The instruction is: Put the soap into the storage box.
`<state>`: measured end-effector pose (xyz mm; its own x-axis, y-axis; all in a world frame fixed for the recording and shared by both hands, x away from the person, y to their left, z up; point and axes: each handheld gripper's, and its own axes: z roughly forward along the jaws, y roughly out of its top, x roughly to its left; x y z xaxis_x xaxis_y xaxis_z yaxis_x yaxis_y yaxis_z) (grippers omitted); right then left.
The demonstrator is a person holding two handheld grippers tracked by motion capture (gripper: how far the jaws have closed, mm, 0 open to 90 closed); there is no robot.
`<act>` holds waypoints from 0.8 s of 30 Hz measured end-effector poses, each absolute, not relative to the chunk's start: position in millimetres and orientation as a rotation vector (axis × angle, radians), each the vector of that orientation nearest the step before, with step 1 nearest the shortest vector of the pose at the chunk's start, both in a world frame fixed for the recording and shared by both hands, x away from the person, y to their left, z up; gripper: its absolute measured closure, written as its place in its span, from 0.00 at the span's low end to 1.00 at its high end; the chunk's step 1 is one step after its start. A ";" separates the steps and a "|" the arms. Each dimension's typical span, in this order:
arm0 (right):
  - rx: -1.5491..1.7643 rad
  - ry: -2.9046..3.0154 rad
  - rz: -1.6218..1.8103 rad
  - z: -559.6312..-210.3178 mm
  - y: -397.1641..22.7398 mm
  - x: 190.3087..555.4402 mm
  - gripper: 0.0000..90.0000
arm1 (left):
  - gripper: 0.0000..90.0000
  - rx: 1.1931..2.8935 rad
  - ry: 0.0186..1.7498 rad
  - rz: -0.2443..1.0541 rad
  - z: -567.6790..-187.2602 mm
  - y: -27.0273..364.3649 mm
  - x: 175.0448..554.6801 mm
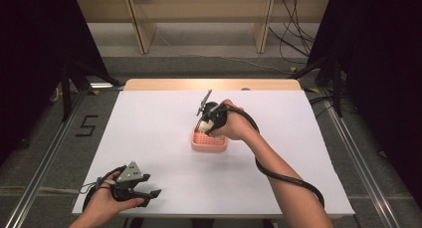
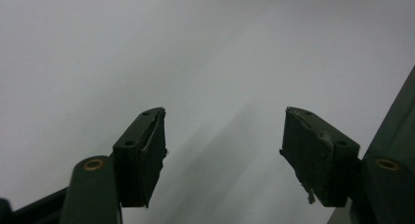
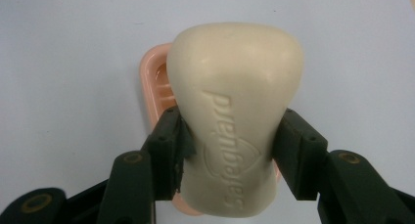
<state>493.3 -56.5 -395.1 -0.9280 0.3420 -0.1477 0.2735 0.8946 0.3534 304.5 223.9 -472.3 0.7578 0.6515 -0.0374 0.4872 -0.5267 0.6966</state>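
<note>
You had the right gripper (image 3: 230, 145) clamped across the waist of the cream Safeguard soap bar (image 3: 235, 111), poised directly over the pink soap dish (image 1: 209, 141) for a clean drop, while your left gripper (image 2: 222, 155) sat wide open and empty, well clear of the dish.

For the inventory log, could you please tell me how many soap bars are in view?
1: the soap is held in the right claw, above the pink dish.

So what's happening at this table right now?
A person works with a handheld gripper in each hand. The right gripper is clamped on a cream bar of soap, holding it just over a pink soap dish mid-table. The left gripper rests open near the table's front corner, holding nothing.
</note>
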 end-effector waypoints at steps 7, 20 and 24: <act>0.475 2.849 0.477 -400.2 -57.4 496.2 0.56 | 0.36 2.233 0.848 0.293 -472.0 224.2 304.4; 0.525 2.857 0.447 -407.6 -59.5 499.4 0.56 | 0.36 2.236 0.845 0.294 -472.3 223.9 304.4; 0.505 2.868 0.460 -410.6 -58.1 501.3 0.56 | 0.36 2.234 0.848 0.293 -472.2 224.1 304.4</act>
